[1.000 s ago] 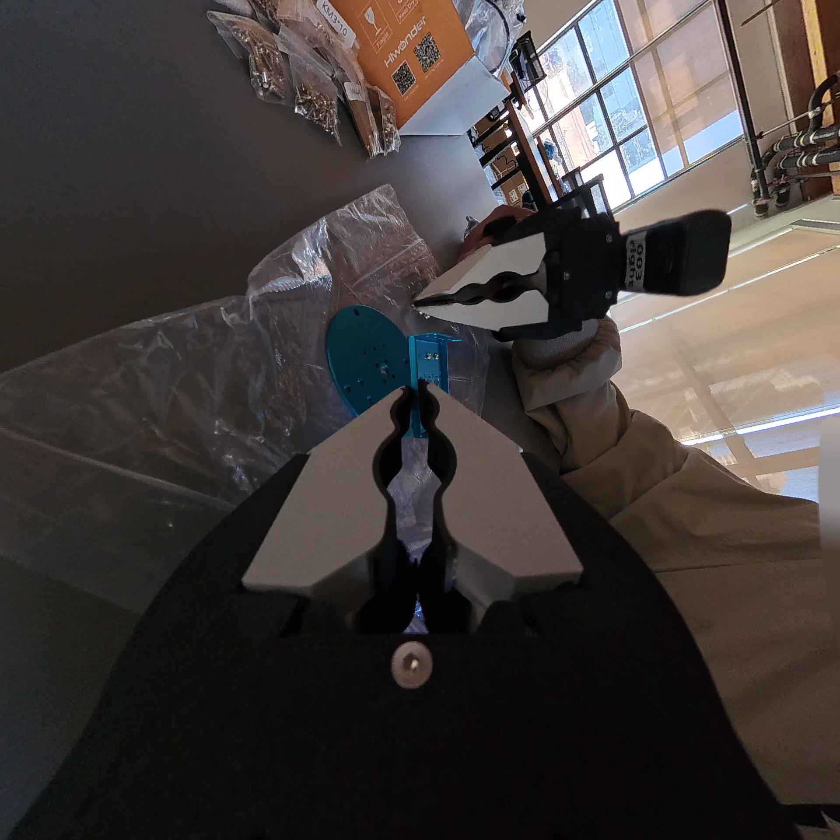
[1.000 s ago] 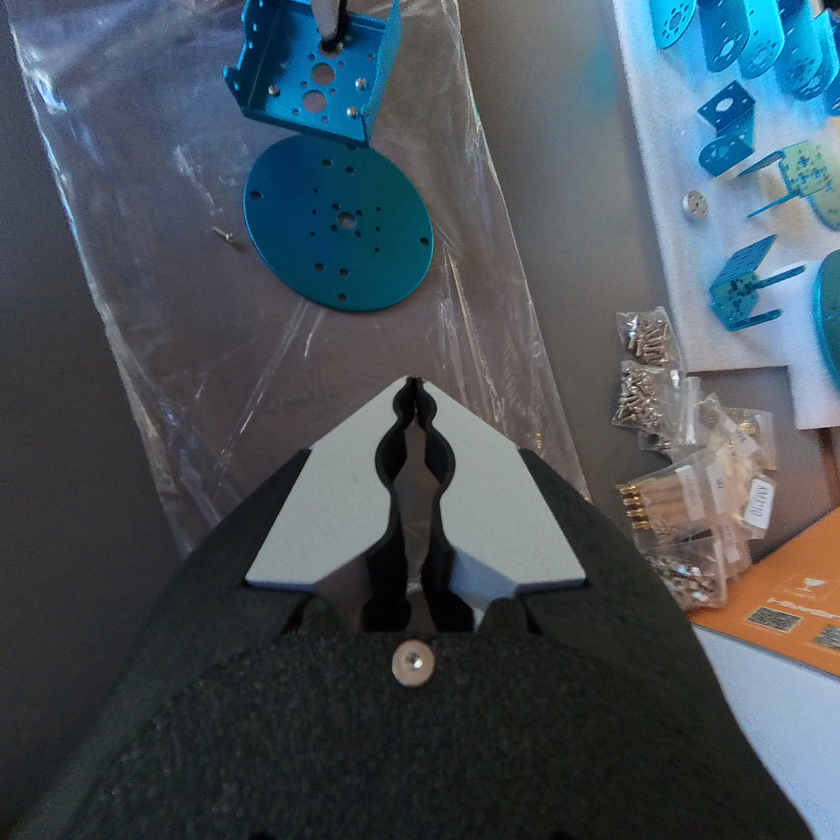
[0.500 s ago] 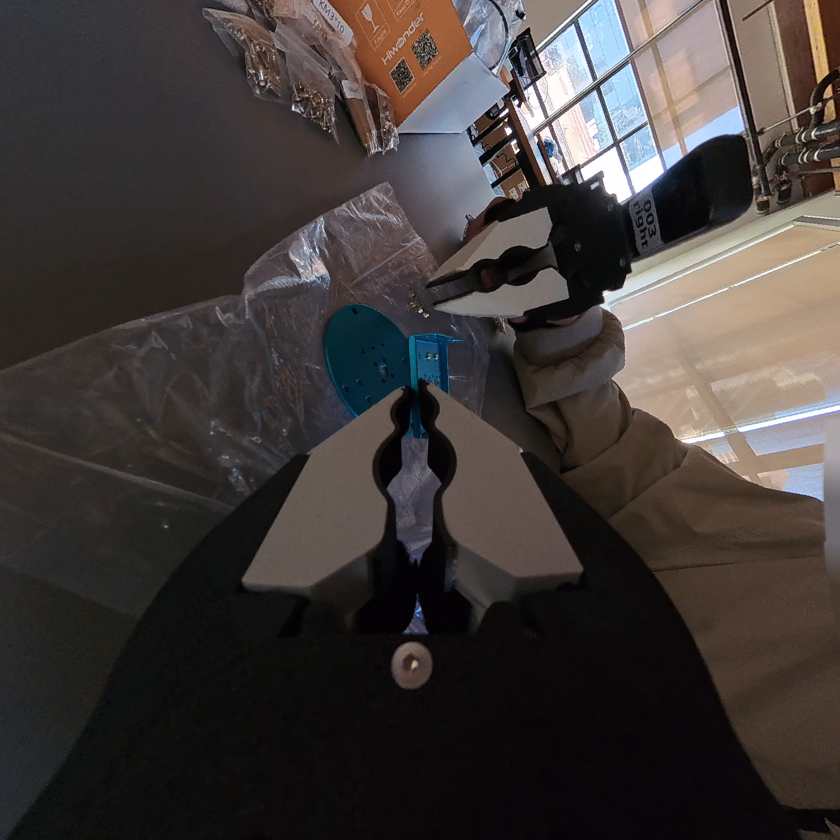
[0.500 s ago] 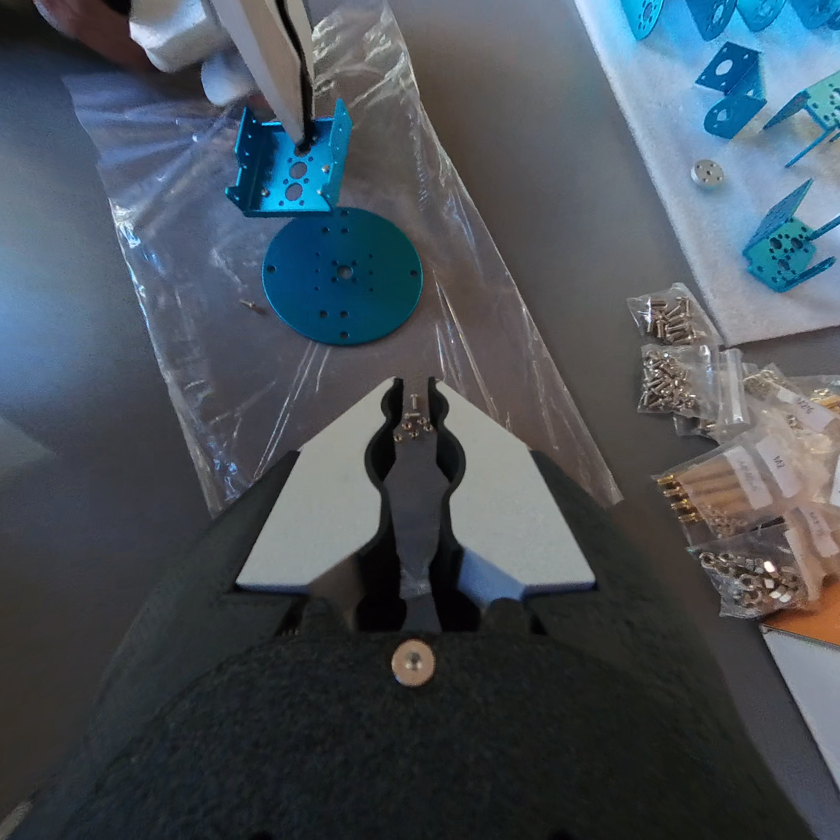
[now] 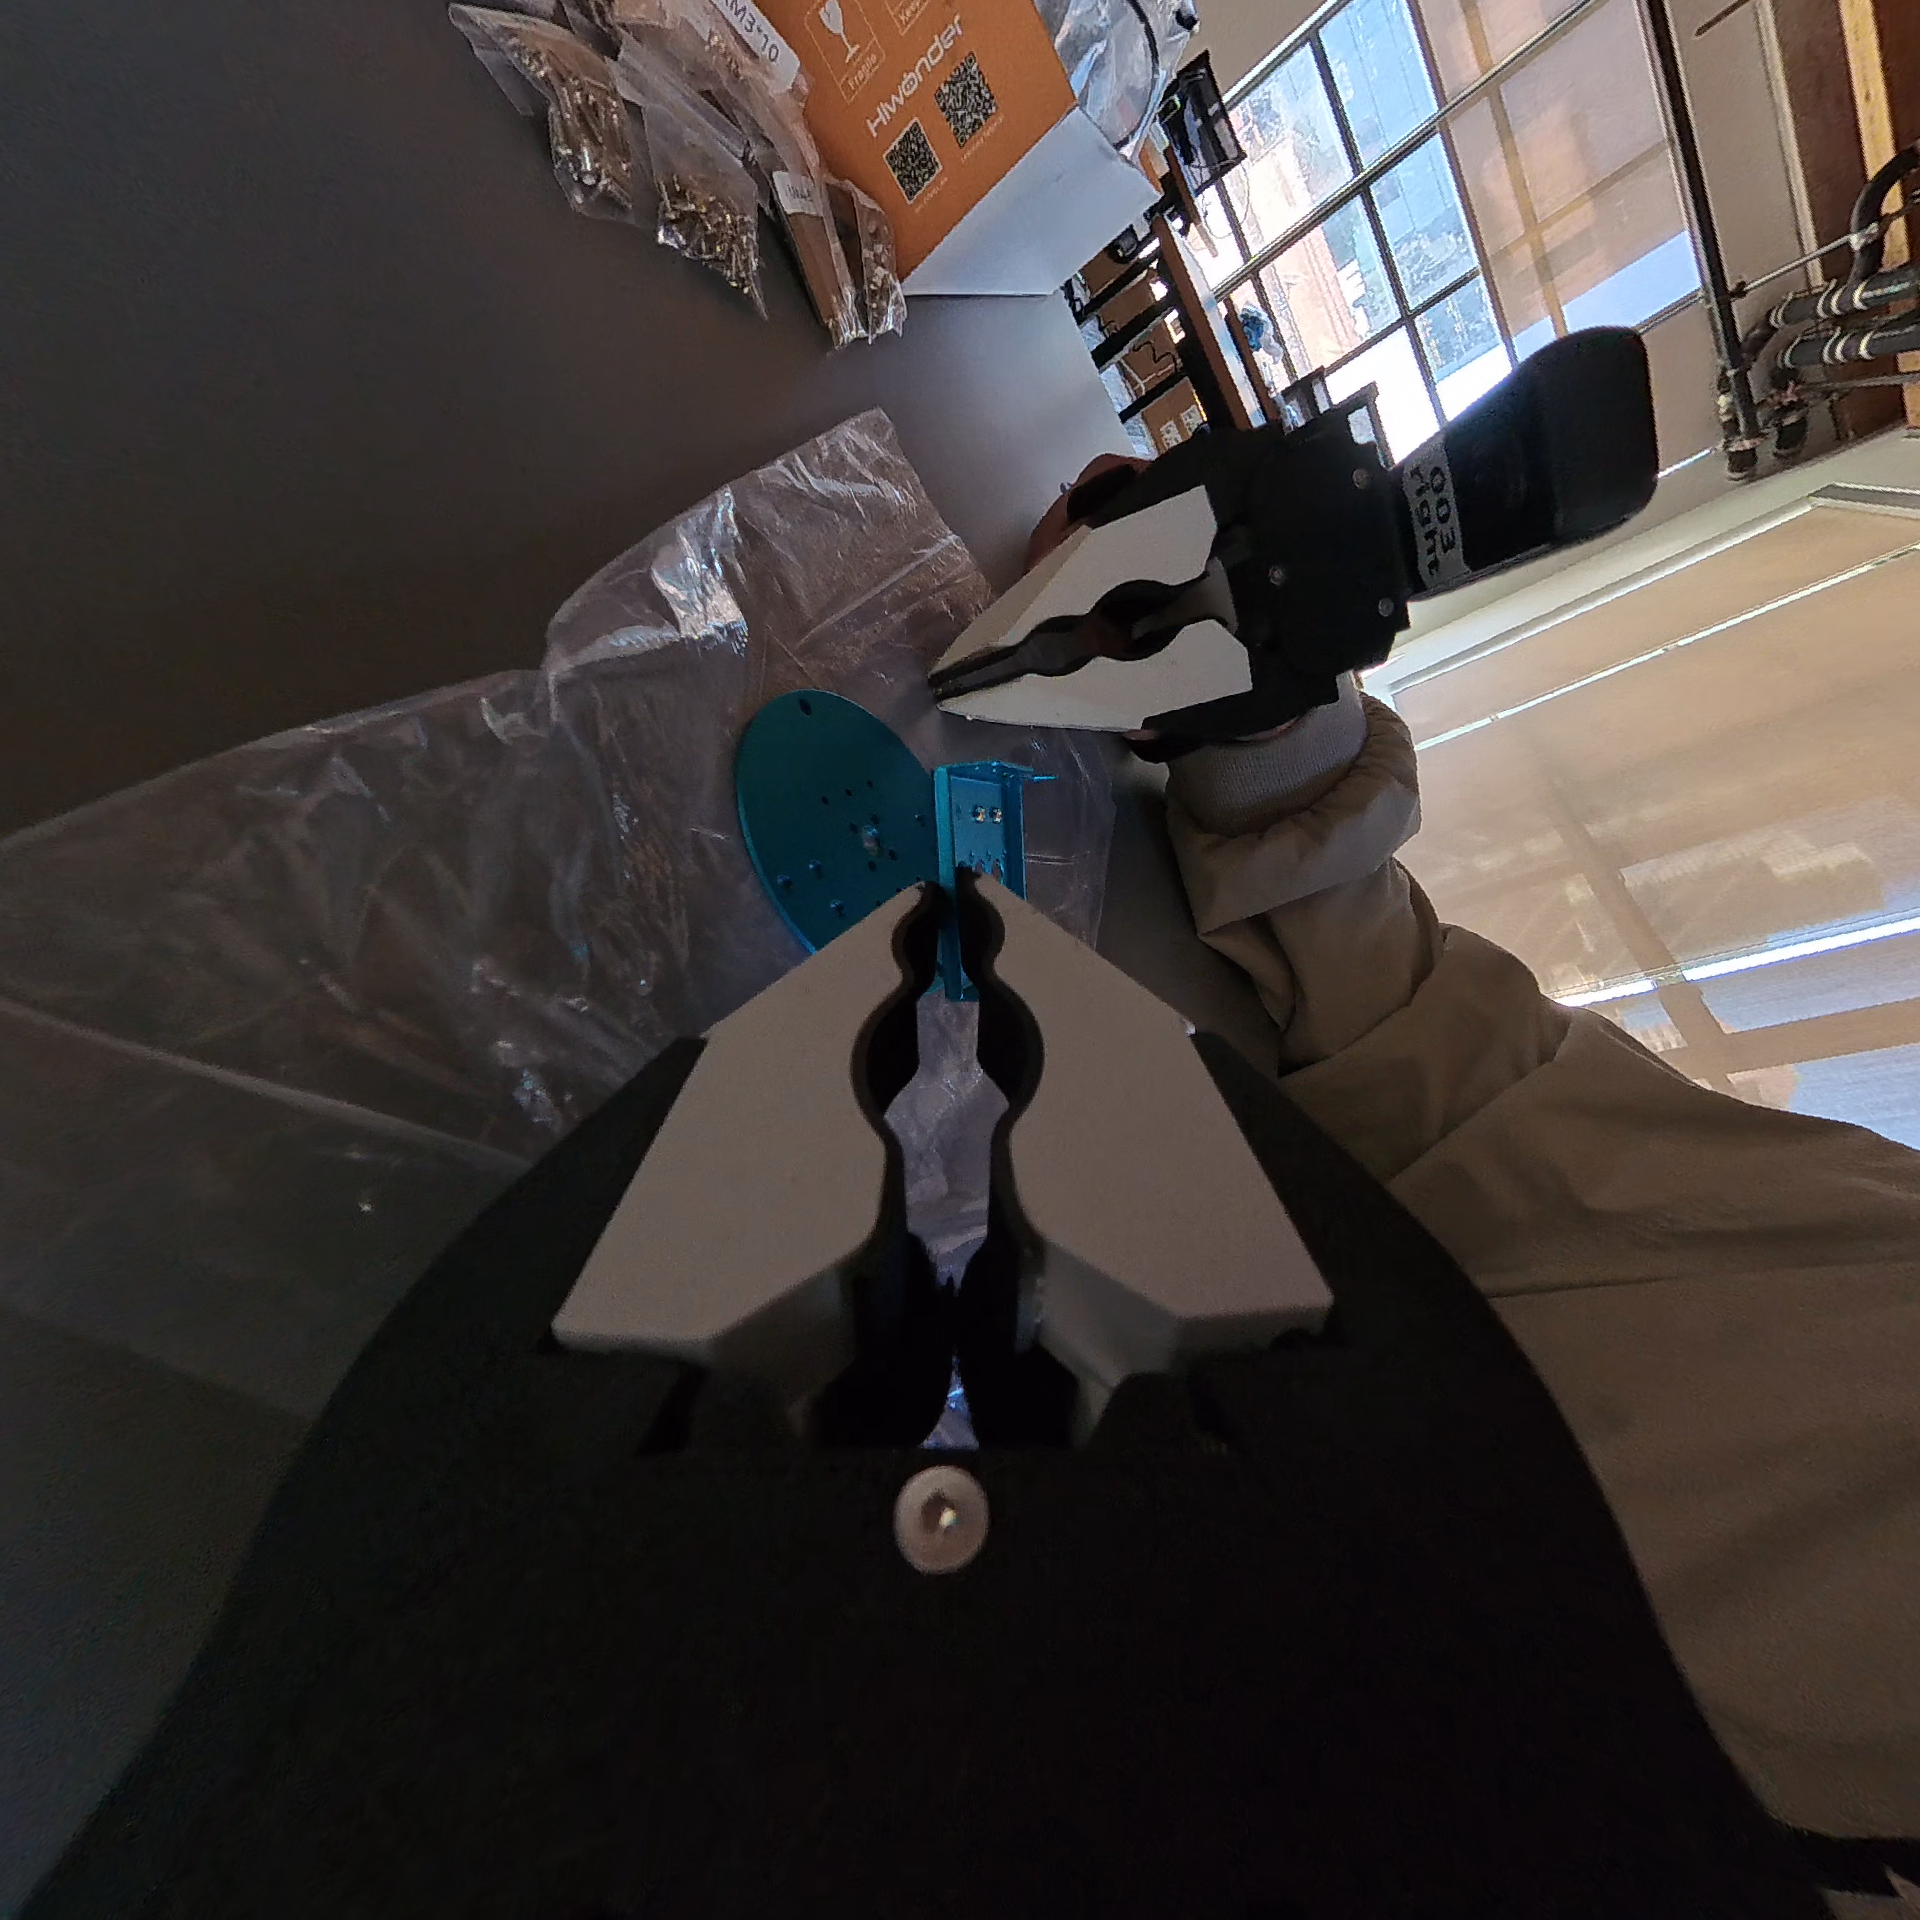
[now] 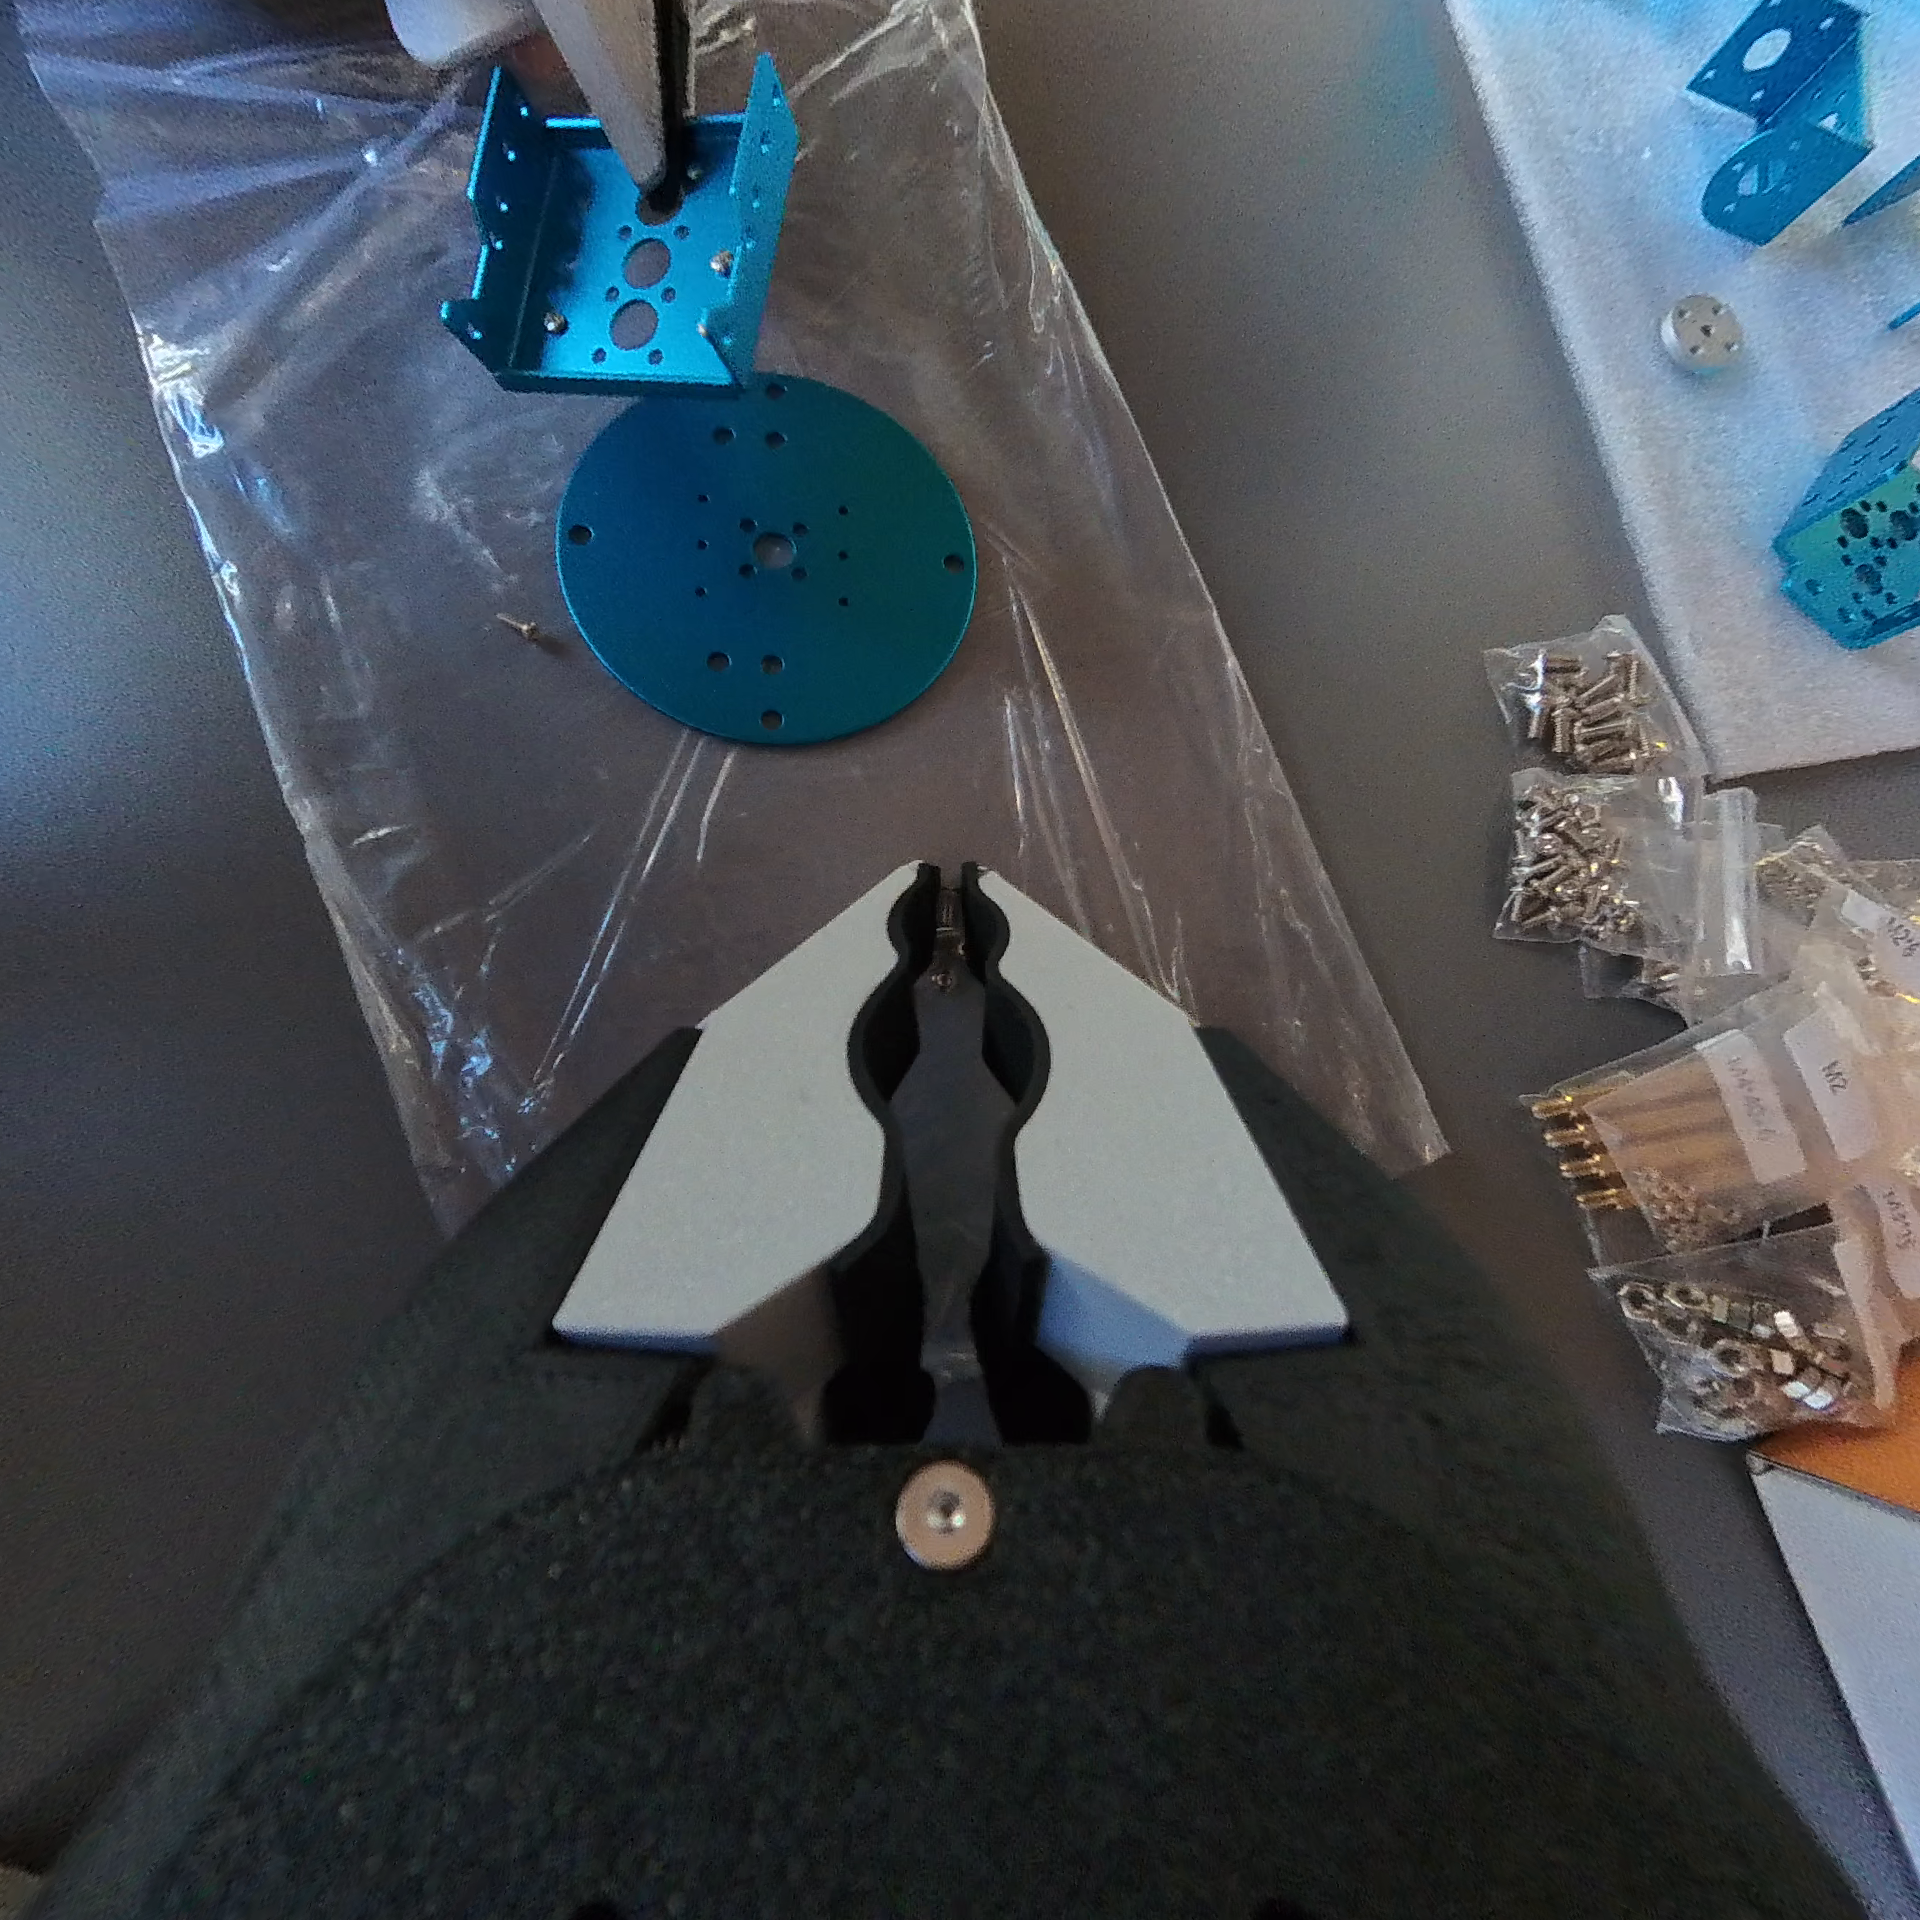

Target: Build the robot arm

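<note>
My left gripper [image 5: 948,888] is shut on the edge of a blue U-shaped bracket [image 5: 977,831] and holds it upright on a clear plastic bag [image 5: 416,883], next to a blue round disc [image 5: 821,821]. In the right wrist view the left gripper [image 6: 663,189] comes down into the bracket [image 6: 582,301], just behind the disc [image 6: 665,499]. My right gripper [image 6: 943,871] is nearly closed, with a small screw [image 6: 943,925] pinched between its tips. It hangs low over the bag, short of the disc. It also shows in the left wrist view [image 5: 940,691].
A loose screw [image 6: 516,627] lies left of the disc. Small bags of screws and standoffs [image 6: 1579,873] lie to the right, by a white foam sheet [image 6: 1621,312] with more blue brackets. An orange box [image 5: 935,114] stands beyond. A person's sleeve [image 5: 1455,1091] is at right. Tip to tip, the grippers are about 12 cm apart.
My right gripper opened a little over a few small screws on the bag, then closed on one. My left gripper has kept hold of the bracket and barely moved.
</note>
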A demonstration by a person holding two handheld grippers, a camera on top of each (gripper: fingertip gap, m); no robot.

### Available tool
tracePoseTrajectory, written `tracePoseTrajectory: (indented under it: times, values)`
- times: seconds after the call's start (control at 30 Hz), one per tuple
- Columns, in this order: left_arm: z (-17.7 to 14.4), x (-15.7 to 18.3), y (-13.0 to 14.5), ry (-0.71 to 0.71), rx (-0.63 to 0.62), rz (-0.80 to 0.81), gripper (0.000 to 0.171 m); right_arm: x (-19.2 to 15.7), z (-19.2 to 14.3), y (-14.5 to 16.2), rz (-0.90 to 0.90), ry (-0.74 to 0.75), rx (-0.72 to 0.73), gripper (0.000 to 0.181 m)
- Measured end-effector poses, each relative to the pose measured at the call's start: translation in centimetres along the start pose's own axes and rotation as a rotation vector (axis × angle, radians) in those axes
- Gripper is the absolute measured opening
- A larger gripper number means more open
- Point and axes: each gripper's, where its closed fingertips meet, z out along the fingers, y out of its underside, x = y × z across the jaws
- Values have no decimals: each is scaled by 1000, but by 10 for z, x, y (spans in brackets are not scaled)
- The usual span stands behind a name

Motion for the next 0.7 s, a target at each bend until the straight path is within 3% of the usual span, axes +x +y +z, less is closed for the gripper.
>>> tracePoseTrajectory:
  times: [0.17, 0.33, 0.47, 0.7]
  values:
    - [0, 0, 0, -3, -1, 1, 1, -2, 0, -3, 44, -37, 18, 1]
    - [-1, -2, 0, -14, 4, -6, 1, -12, -24, -61, 292, -241, 331, 0]
    - [0, -2, 0, -16, 1, 1, 1, -28, -27, -87, 359, -350, 428, 0]
    - [2, 0, 3, -8, -13, 9, 2, -35, 4, -119, 325, -195, 449, 0]
